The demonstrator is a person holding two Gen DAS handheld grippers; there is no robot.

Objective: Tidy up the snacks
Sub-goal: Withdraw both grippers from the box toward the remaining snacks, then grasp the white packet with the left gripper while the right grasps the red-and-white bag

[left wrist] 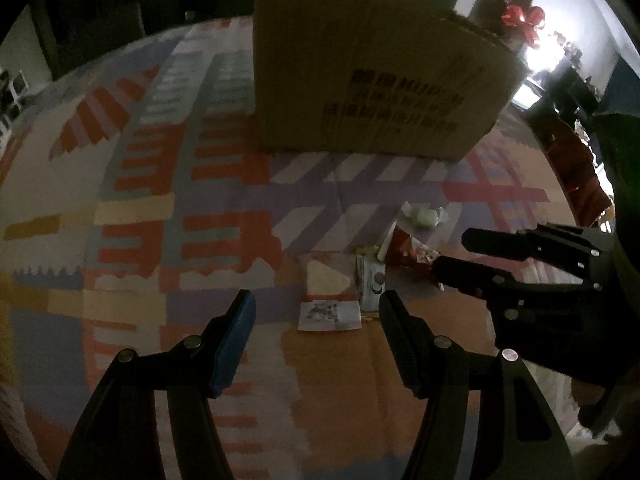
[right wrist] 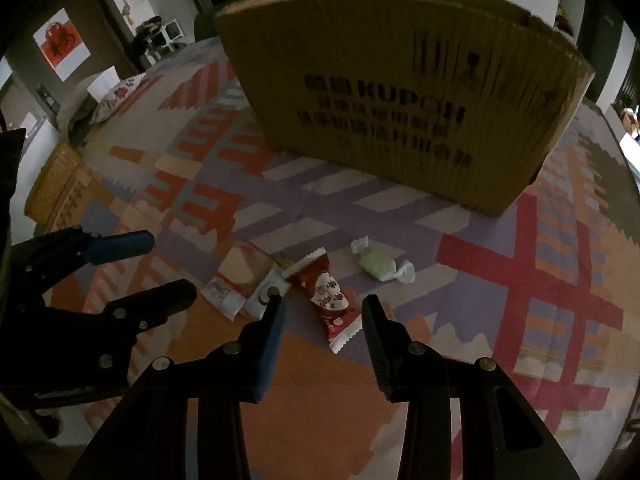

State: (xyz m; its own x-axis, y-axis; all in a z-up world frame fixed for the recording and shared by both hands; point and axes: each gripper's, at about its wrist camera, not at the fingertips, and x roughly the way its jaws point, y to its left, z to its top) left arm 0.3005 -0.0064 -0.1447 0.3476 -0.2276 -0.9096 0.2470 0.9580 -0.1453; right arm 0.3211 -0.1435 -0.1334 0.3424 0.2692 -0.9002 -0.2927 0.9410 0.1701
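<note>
A red snack packet (right wrist: 330, 300) lies on the patterned cloth (right wrist: 520, 280); it also shows in the left wrist view (left wrist: 408, 249). A pale green wrapped candy (right wrist: 378, 264) lies beyond it, seen too in the left wrist view (left wrist: 426, 216). White flat packets (right wrist: 236, 288) lie to the left, also in the left wrist view (left wrist: 330, 314). A large cardboard box (right wrist: 400, 92) stands behind, also in the left wrist view (left wrist: 372, 76). My right gripper (right wrist: 322, 308) is open, its jaws either side of the red packet. My left gripper (left wrist: 316, 304) is open above the white packets.
A cushion (right wrist: 116, 94) and a wicker basket (right wrist: 52, 184) sit at the table's far left. Dark furniture and a bright window (left wrist: 540, 52) lie beyond the table at the right.
</note>
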